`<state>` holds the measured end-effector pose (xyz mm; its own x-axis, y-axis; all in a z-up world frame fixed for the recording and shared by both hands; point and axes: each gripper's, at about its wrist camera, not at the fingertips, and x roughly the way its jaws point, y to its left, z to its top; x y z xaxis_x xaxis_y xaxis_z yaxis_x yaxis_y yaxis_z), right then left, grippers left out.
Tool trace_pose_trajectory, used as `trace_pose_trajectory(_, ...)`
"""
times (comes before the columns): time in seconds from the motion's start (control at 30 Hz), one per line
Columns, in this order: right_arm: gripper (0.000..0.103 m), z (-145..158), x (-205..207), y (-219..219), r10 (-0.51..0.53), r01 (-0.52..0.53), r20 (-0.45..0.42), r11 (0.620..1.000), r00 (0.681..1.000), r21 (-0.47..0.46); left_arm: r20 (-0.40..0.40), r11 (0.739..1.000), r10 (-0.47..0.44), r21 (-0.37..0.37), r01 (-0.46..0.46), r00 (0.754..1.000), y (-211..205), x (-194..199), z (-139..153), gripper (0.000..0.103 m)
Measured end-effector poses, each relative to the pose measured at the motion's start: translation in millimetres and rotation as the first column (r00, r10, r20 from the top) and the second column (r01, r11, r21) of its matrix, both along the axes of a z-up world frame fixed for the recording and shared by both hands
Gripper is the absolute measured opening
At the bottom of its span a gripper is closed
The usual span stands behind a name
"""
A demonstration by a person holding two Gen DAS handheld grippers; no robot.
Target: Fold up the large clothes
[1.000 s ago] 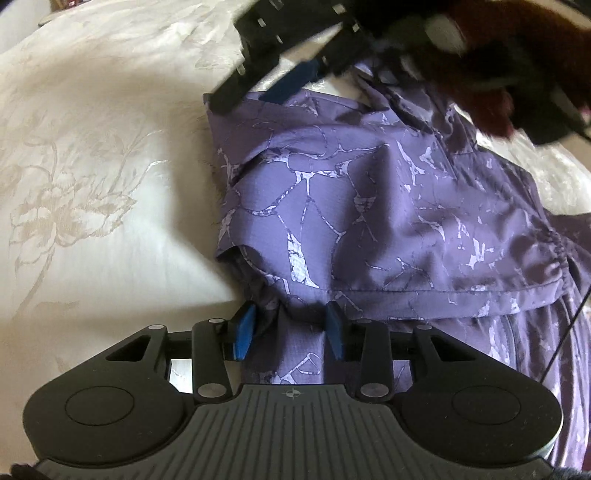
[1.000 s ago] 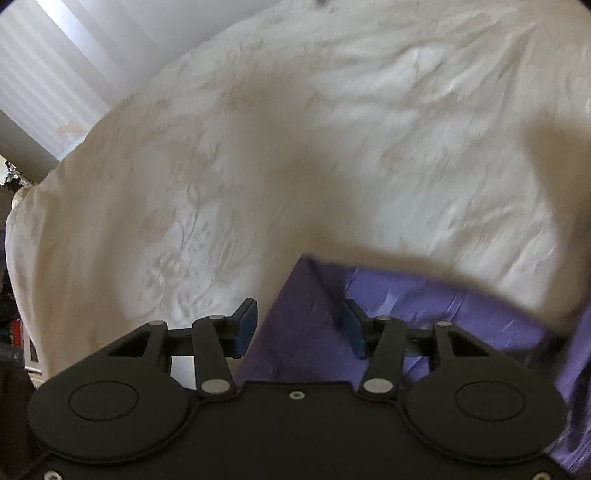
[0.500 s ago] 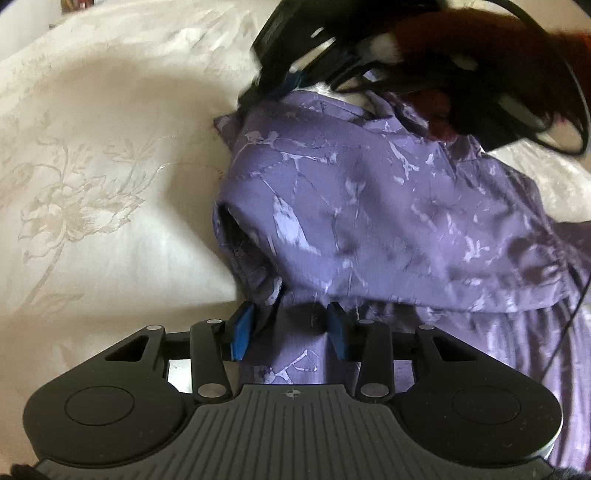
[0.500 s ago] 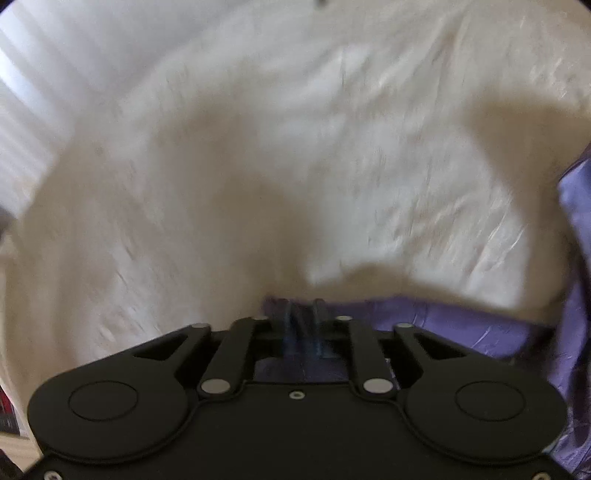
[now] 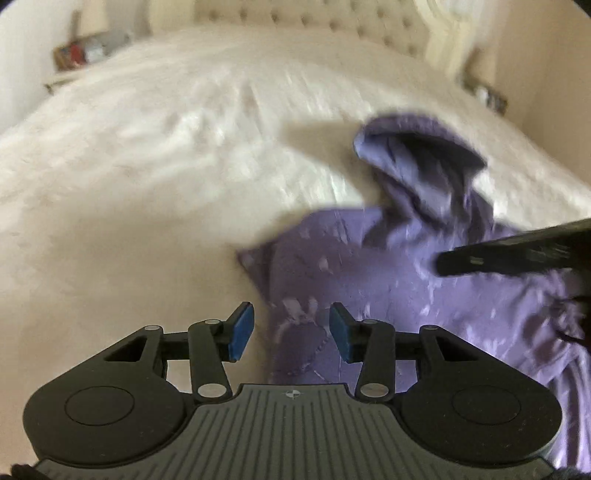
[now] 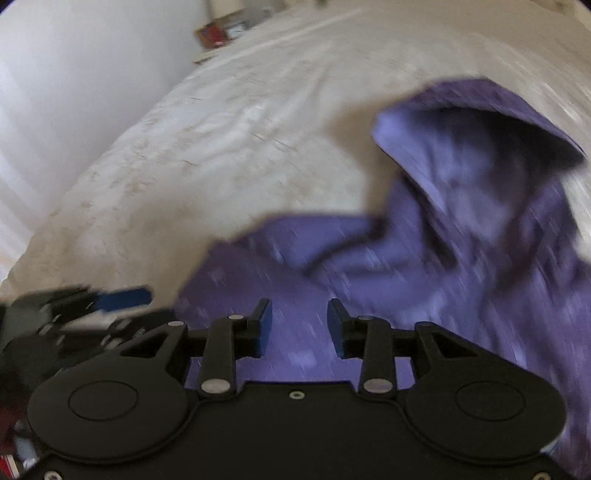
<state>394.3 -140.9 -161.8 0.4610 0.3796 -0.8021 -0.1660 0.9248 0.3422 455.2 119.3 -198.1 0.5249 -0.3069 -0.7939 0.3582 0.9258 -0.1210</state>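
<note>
The purple dress [image 5: 388,273] lies on the bed [image 5: 147,177], on the right side of it, over the cream bedspread [image 6: 240,140]. It has pale streaks all over it. One part of it stands up in a loose hump at the far end, like a little hood, and the rest spreads flat toward the near edge. Both pictures are smeared, so small things are hard to make out.

The left gripper [image 5: 291,328] hangs over the near left edge of the dress. Its jaws are opening, about half way apart. The cloth shows in the gap between the blue pads [image 5: 242,330], but the pads do not press on it (they hang clear above it).

The right gripper [image 6: 299,328] is over the flat near part of the dress. Its jaws are opening too, about as wide as the other pair, and nothing is pinched in them. Purple cloth fills the space under them.

The two grippers are near each other; each one shows at the edge of the other's picture.

A padded headboard [image 5: 314,18] stands at the far end of the bed.
</note>
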Motion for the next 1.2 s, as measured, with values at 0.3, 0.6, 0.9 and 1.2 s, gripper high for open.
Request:
trace_pose_trajectory(0.3,0.045,-11.2,-44.7,-23.7,-0.046,0.045,-0.074,0.999,0.996,-0.014,-0.234,0.979,0.183,-0.048,-0.200,0.955,34.9,-24.9,-34.8,0.044)
trace_pose_trajectory(0.6,0.062,-38.8,-15.5,0.2,0.017,-0.020,-0.092,0.999,0.996,-0.029,-0.233,0.986,0.162,-0.007,-0.168,0.959,36.1,-29.8,-27.2,0.045)
trace_pose_trajectory(0.9,0.062,-33.8,-38.4,-3.4,-0.098,0.098,-0.023,0.995,0.995,-0.032,-0.024,1.000,0.028,0.008,-0.028,0.999,25.9,-51.4,23.6,0.044)
trace_pose_trajectory(1.2,0.063,-40.8,-106.2,-58.1,-0.272,0.259,-0.094,0.958,0.958,-0.126,-0.007,0.973,-0.212,0.093,0.212,0.977,-44.6,-2.7,-22.9,0.049)
